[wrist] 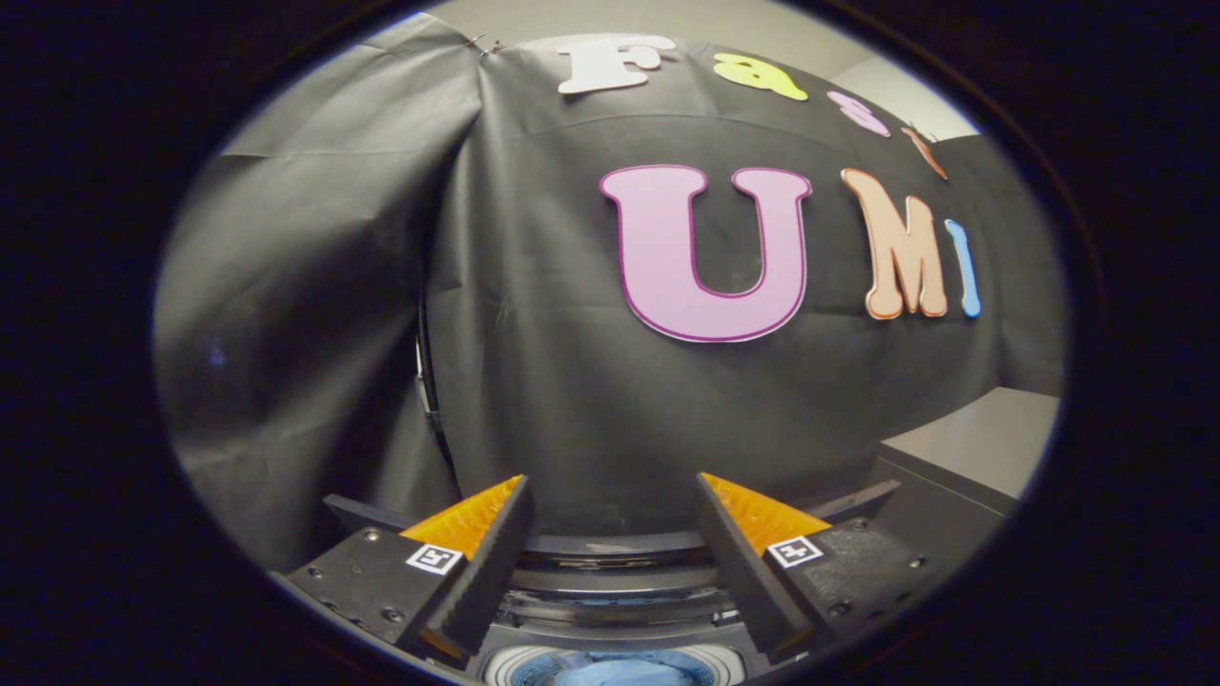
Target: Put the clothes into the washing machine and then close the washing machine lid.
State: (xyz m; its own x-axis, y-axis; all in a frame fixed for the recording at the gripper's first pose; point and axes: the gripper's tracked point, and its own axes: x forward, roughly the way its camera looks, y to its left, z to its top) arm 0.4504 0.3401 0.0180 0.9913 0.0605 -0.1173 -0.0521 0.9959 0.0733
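My gripper is open, its two fingers spread wide with nothing between them. Below and between the fingers lies the washing machine, its dark top rim curving across just under the fingertips. Its round drum opening sits close beneath me, and blue clothes lie inside it. The fingers point at the black cloth wall beyond the machine. I cannot tell where the lid stands.
The black cloth wall hangs close behind the machine, with a fold and a dark seam left of the fingers. A grey flat-topped surface stands to the right, beside the right finger.
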